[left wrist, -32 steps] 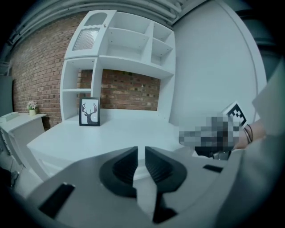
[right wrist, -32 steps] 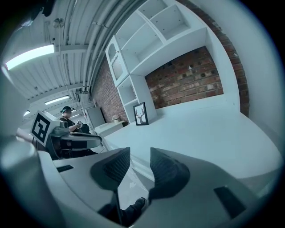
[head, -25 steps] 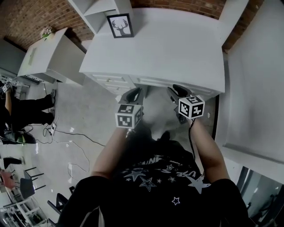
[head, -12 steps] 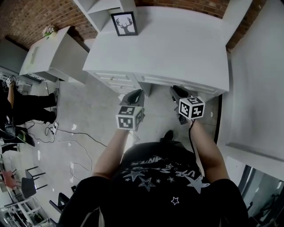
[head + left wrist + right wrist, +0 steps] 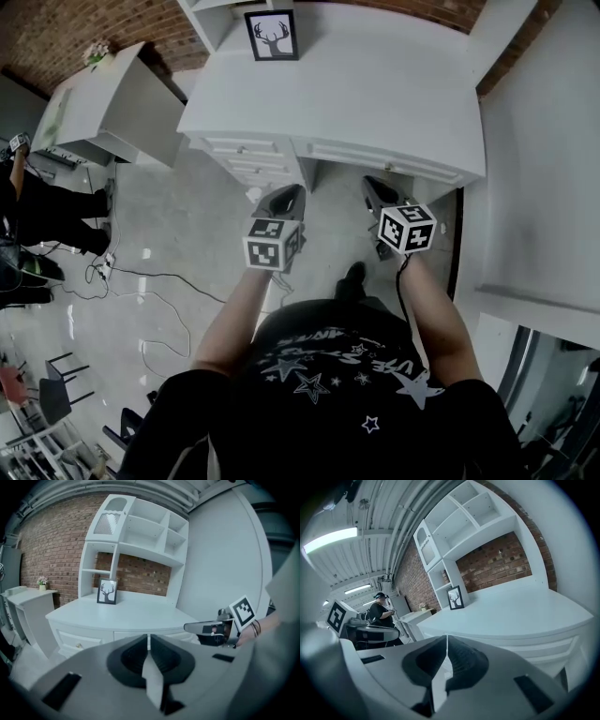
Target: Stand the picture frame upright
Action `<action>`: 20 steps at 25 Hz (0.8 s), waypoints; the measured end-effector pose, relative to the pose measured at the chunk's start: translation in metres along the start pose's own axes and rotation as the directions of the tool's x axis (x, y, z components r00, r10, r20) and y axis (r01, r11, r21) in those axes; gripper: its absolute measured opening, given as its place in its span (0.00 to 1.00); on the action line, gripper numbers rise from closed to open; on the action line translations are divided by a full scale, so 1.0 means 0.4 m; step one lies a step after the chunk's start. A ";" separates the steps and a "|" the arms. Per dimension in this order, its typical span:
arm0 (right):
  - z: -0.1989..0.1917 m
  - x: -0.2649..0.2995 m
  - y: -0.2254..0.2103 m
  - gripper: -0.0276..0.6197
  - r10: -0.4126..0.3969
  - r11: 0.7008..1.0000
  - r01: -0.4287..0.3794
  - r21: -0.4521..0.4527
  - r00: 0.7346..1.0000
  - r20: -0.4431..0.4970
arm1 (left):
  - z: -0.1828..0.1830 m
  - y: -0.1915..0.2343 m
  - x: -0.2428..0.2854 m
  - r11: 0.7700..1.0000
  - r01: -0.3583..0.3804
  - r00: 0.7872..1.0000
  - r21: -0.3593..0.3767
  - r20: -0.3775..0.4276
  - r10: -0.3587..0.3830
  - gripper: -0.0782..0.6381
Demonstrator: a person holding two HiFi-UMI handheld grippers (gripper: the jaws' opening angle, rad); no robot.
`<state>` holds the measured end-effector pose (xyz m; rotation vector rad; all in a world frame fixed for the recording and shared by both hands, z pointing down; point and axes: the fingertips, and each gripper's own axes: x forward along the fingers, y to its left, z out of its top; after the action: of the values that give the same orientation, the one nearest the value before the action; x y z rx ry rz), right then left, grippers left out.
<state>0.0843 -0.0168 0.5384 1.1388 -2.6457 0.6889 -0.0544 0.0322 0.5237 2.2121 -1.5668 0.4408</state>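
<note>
- Change, right claw (image 5: 378,192): a second ago it is spread wide. Now its jaws are pressed together with nothing between them.
- Change, left claw (image 5: 284,199): its jaws are closing the last narrow gap. Nothing is between them.
- Change, position: in the head view the white wooden desk (image 5: 375,103) lies further from me than a second ago. Both claws hang over the floor in front of its drawers, well apart from its top.
- Task object: the black rectangular picture frame with a white deer-head print (image 5: 274,36) stands at the rear left of the desk, just beside the white shelf unit (image 5: 211,11), in the same place as a second ago.
- Meaning: I judge the picture frame already upright and released. Two empty claws drawn back from the desk indicate that no further grasp is needed.
- Head view only: both claws and the whole desk top together, which gives the clearance between them.
- Left gripper view only: the picture frame face-on and vertical, the red brick wall (image 5: 51,550) behind the shelf unit, and the right claw from the side. I cannot tell what props the picture frame.
- Right gripper view only: the ceiling strip lights (image 5: 330,538) and the picture frame seen obliquely from the desk's right end.
</note>
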 end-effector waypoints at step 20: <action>-0.067 -0.164 0.165 0.07 -0.124 0.992 0.124 -0.002 0.991 0.044 | -0.065 -0.017 -0.246 0.997 0.081 0.994 0.014 0.066 -0.082 0.15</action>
<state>0.0815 0.0776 0.5170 1.3180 -2.5833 0.6418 -0.0805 0.1277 0.4996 2.3117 -1.5036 0.3556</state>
